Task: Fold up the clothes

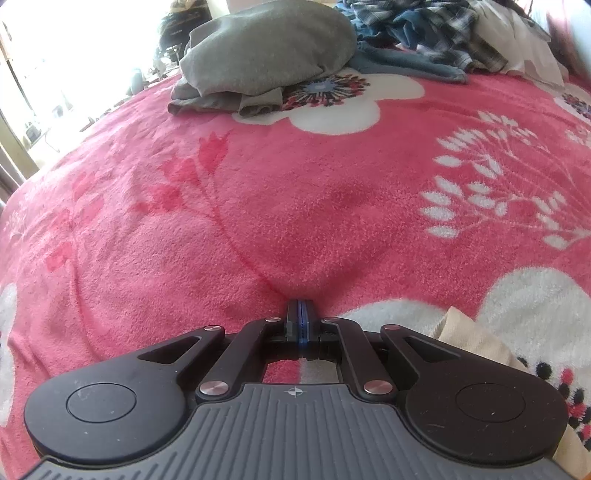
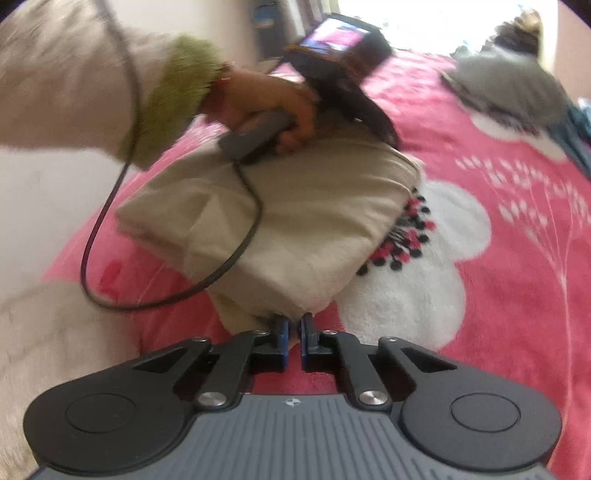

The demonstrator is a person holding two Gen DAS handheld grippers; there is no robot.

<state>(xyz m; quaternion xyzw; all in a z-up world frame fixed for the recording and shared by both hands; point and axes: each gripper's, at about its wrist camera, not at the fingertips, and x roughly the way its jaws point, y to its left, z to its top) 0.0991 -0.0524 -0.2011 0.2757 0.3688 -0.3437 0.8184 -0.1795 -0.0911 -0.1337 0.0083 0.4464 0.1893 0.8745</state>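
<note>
The left hand-held gripper [image 1: 302,308] is seen with its pads pressed together, nothing between them, tips down on the pink blanket [image 1: 258,206]. A corner of the folded beige cloth [image 1: 469,332] lies just to its right. Far ahead, a grey garment [image 1: 266,55] is heaped beside plaid clothes [image 1: 443,29]. The right hand-held gripper [image 2: 293,325] is held with a narrow gap between its pads, nothing clamped; the beige cloth's [image 2: 295,221] near corner sits just at its tips.
</note>
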